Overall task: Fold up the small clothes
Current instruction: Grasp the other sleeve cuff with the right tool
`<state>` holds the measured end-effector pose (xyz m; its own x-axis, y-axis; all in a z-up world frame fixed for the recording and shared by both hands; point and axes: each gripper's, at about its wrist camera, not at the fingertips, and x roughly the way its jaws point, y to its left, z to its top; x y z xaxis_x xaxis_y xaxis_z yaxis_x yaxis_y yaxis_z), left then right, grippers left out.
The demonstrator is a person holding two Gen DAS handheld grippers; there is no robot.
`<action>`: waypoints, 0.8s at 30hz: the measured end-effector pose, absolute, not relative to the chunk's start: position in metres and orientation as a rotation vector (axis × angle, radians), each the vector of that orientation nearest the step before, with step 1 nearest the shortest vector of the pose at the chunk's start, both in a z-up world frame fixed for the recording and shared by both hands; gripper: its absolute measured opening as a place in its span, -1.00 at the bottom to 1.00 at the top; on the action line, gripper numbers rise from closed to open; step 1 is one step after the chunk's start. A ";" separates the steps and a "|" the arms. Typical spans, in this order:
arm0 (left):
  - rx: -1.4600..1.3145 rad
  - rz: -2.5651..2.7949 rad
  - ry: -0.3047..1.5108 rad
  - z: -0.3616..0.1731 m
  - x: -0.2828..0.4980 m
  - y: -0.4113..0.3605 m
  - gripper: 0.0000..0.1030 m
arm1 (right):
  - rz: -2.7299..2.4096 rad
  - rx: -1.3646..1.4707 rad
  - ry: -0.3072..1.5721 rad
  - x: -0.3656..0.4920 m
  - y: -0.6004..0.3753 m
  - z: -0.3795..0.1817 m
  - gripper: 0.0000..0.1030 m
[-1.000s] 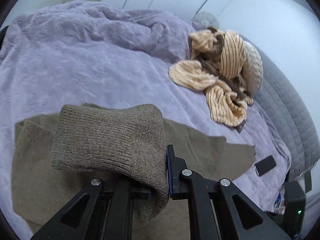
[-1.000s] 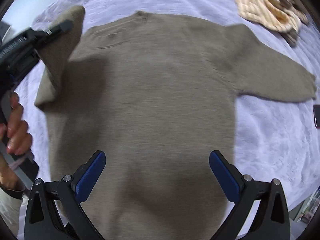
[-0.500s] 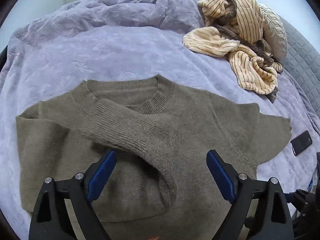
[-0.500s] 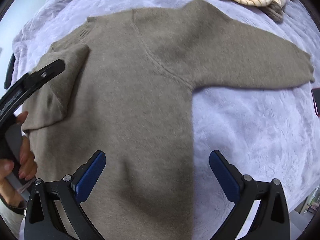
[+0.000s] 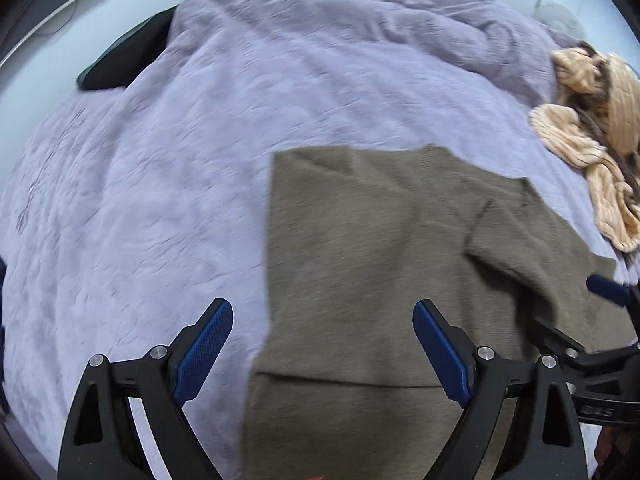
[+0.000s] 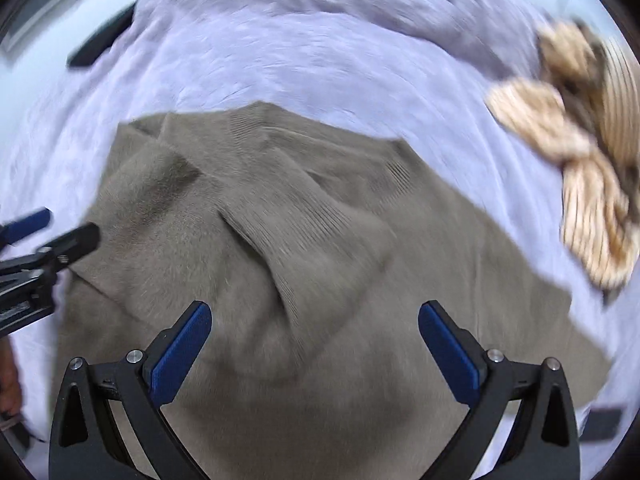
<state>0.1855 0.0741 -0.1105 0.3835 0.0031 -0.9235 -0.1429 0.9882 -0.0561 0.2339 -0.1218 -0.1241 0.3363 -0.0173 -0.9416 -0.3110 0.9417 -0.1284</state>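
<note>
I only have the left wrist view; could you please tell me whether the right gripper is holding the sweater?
Observer: No, the right gripper has its jaws wide open over the olive sweater, gripping nothing.
Operator: Is the far sleeve folded in yet?
Observer: No, that sleeve lies spread flat, out below the striped garment.
Operator: Anything near its cuff?
Observer: A dark flat object lies on the lavender blanket just beyond it.

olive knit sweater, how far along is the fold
Done: one sleeve of the olive-brown knit sweater lies folded across its body on the lavender plush blanket. In hand: nothing; the left gripper and right gripper both hover open above it. Left: the right-hand sleeve lies spread out, and the body is unfolded.
</note>
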 end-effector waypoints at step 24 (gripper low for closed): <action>-0.049 0.144 1.176 -0.128 0.230 0.095 0.79 | -0.008 0.588 1.291 0.258 -0.313 -0.183 0.25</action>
